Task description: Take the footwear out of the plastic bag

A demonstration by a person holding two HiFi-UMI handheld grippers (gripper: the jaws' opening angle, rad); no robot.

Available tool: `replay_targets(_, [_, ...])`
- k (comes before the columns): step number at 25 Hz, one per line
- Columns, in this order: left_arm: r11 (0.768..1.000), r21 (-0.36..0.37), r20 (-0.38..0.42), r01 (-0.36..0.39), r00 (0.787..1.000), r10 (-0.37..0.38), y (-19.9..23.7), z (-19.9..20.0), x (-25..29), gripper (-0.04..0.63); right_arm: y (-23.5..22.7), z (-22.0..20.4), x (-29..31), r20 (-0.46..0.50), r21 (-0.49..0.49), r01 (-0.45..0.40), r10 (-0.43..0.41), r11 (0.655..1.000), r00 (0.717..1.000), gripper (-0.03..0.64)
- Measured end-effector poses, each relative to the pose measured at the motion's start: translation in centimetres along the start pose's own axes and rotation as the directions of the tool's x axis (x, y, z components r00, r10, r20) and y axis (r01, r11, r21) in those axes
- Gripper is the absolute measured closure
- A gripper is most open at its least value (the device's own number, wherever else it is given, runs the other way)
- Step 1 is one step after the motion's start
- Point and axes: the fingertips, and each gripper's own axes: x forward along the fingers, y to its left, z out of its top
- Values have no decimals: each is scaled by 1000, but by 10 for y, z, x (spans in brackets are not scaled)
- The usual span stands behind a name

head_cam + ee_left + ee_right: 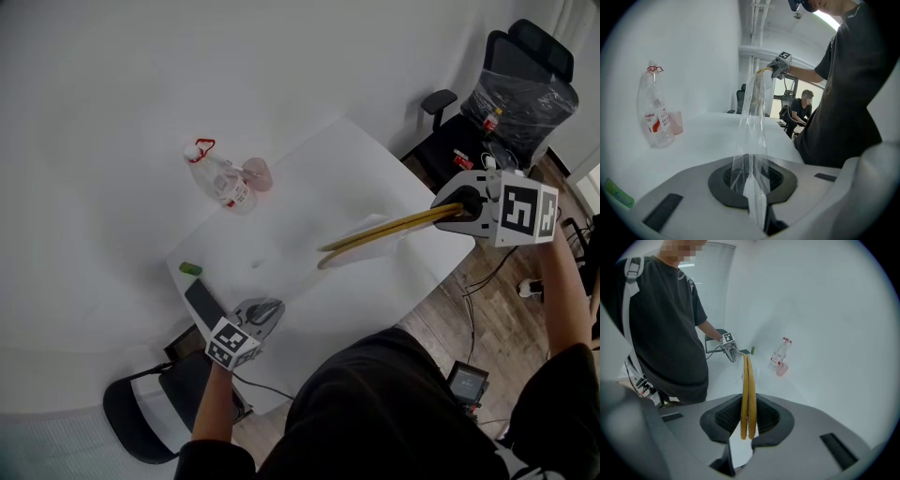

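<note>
Left claw (265,311), at the near edge of the counter (319,178), pinches the clear plastic bag (753,131), while the right claw (457,208), raised at right, clamps the yellow footwear (384,232).

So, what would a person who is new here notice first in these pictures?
Thin yellow footwear, clamped in the right tool, stretches above the white table. A clear plastic bag runs from it to the left tool, which pinches the bag's end. A clear bottle stands on the table's far side.

Yellow slipper pair (747,394) edge-on, aloft; clear plastic bag (752,136) taut.
</note>
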Motion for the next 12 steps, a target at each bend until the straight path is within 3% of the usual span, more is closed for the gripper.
replay_targets(7, [989,-117,89,-86,991,96,21,8,-9,552,-17,-10,-24,81,89,117,-125,989,989,548])
replay_targets(12, [967,-181,115,-179,973,201,34,21,-10,553,-19,-8,-23,223,176,180,-217,968,950,548])
